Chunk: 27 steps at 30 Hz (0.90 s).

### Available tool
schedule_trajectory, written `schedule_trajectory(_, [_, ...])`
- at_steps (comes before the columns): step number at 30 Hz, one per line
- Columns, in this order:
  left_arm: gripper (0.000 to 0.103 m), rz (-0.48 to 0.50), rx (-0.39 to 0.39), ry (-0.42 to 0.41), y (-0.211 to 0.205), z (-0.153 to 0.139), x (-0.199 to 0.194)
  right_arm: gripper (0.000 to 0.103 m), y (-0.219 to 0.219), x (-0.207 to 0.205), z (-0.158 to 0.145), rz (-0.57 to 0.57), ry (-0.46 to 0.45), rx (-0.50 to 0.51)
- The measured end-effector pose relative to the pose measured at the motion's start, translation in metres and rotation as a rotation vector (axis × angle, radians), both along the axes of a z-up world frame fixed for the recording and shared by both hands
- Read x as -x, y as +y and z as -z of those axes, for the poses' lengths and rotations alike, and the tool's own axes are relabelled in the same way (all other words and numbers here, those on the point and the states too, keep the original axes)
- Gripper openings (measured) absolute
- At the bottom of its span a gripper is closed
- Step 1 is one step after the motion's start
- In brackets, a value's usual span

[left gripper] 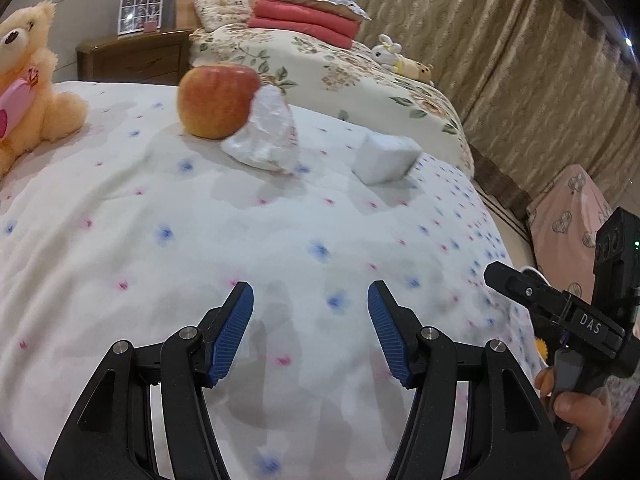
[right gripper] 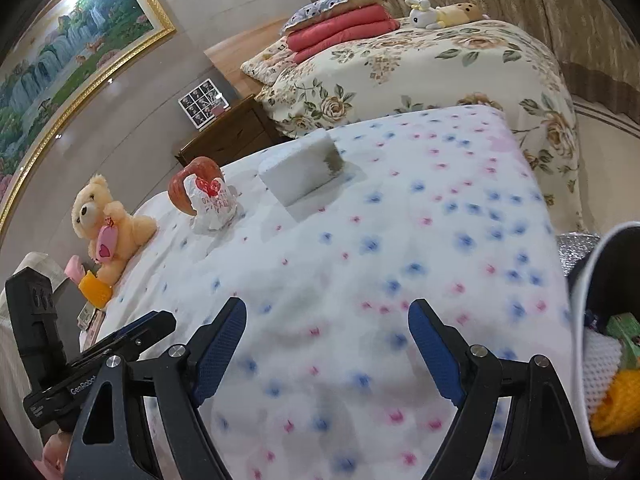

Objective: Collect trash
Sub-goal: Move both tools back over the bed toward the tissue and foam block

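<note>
Flower-print bed (left gripper: 160,208) carries an apple (left gripper: 216,100) touching a crumpled wrapper (left gripper: 266,132), a white block (left gripper: 386,156) nearby. Left gripper (left gripper: 311,332) and right gripper (right gripper: 328,344): fingers released, empty.

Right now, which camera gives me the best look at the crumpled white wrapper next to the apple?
The right wrist view: the wrapper faces that camera, red printing visible, leaning against the apple. The left wrist view shows the wrapper larger but blurred, only its plain white side, overlapping the apple's right edge.
</note>
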State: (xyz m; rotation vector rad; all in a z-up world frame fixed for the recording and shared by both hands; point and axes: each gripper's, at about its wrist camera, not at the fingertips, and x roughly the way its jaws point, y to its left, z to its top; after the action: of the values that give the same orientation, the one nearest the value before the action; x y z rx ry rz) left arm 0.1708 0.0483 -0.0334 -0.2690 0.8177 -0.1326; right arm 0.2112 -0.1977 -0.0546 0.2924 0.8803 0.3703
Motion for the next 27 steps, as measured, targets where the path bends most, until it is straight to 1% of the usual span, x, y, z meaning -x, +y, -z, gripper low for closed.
schedule_trajectory(7, [0.06, -0.02, -0.014, 0.0, 0.014, 0.001, -0.025, 0.085, 0.016, -0.026, 0.005, 0.001, 0.019, -0.015])
schedule_trajectory(21, [0.061, -0.016, -0.05, -0.024, 0.023, -0.001, -0.086, 0.085, 0.049, -0.083, 0.004, -0.001, 0.008, -0.06])
schedule_trajectory(27, [0.061, -0.025, -0.062, -0.021, 0.027, 0.003, -0.102, 0.085, 0.064, -0.108, 0.009, -0.003, 0.005, -0.05])
